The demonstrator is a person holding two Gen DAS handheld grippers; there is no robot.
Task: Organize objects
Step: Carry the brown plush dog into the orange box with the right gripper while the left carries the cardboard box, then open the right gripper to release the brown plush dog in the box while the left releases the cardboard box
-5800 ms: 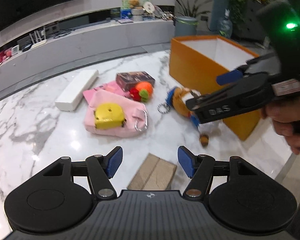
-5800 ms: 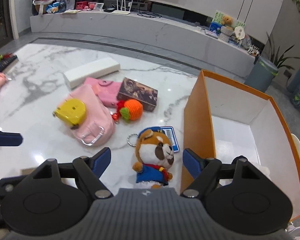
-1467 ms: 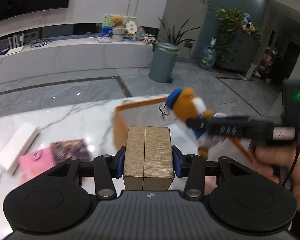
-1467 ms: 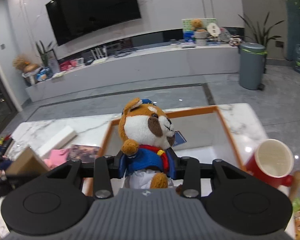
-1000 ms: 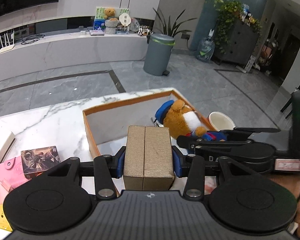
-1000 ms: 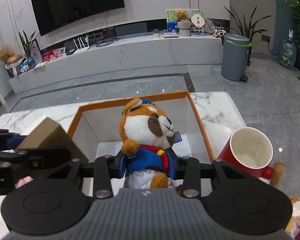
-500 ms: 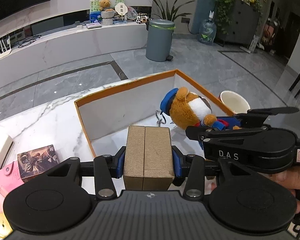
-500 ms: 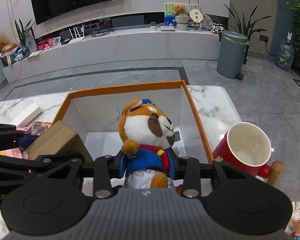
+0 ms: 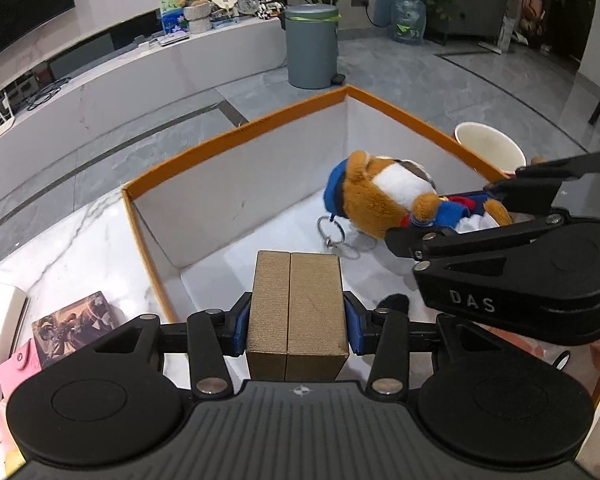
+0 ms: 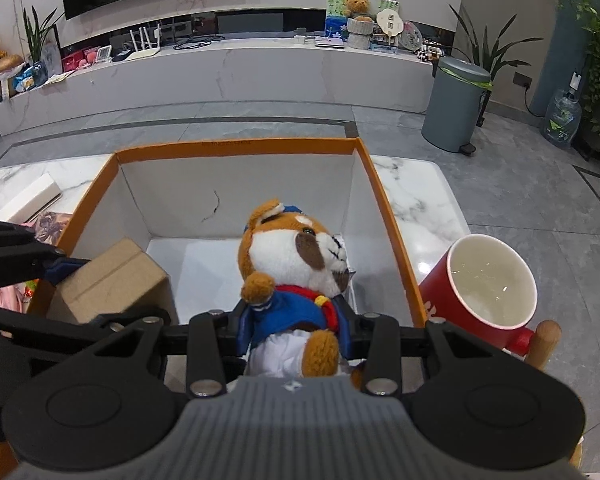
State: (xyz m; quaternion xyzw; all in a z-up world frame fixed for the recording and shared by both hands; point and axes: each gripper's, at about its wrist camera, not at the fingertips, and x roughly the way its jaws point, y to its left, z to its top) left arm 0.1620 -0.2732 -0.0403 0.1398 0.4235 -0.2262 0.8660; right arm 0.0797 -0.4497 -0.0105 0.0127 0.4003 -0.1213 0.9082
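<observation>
My left gripper (image 9: 296,320) is shut on a gold-brown box (image 9: 297,312) and holds it inside the orange storage box (image 9: 236,132), over its white floor. The gold-brown box also shows in the right wrist view (image 10: 112,284). My right gripper (image 10: 292,328) is shut on a plush fox in a blue outfit (image 10: 296,276) and holds it inside the same orange storage box (image 10: 236,146), to the right of the left gripper. The plush fox (image 9: 384,200) with its key ring (image 9: 332,232) shows in the left wrist view.
A red mug (image 10: 484,288) on a wooden stand sits just right of the orange box. A dark picture box (image 9: 74,326), a pink pouch (image 9: 16,368) and a white long box (image 10: 28,200) lie on the marble table to the left. A grey bin (image 10: 456,104) stands beyond.
Both grippers have moved forward and down into the orange box with their loads. The plush fox has tilted over to the right in the right gripper's grip.
</observation>
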